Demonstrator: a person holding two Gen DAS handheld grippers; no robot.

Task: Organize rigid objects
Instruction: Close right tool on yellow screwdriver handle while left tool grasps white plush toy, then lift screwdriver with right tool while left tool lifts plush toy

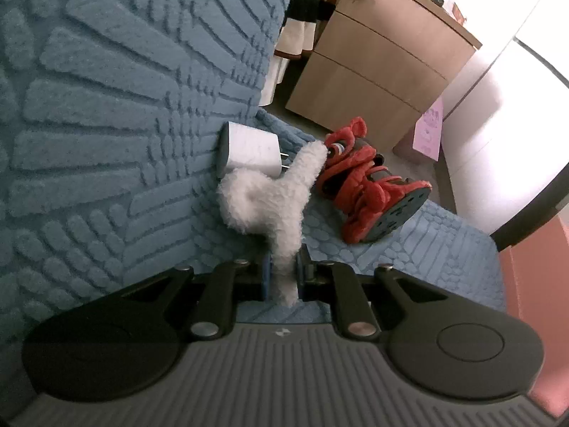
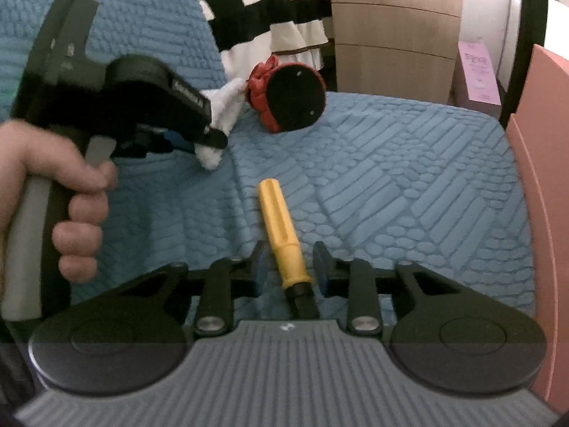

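My left gripper (image 1: pixel 283 272) is shut on a white fluffy plush piece (image 1: pixel 270 195), held just above the blue textured blanket (image 1: pixel 106 124). A white wall charger (image 1: pixel 249 151) lies on the blanket right behind the plush. A red plush slipper (image 1: pixel 370 185) lies further right. In the right wrist view my right gripper (image 2: pixel 290 267) is open around a yellow-handled screwdriver (image 2: pixel 281 231) that lies on the blanket between the fingers. The left gripper (image 2: pixel 209 135) with the white plush (image 2: pixel 224 106) and the red slipper (image 2: pixel 288 98) show there too.
A wooden drawer cabinet (image 1: pixel 377 67) stands beyond the bed edge. A striped black, white and orange cloth (image 2: pixel 270 10) hangs at the back. A pink panel (image 2: pixel 540 195) borders the right side. A pink paper (image 2: pixel 478 71) leans by the cabinet.
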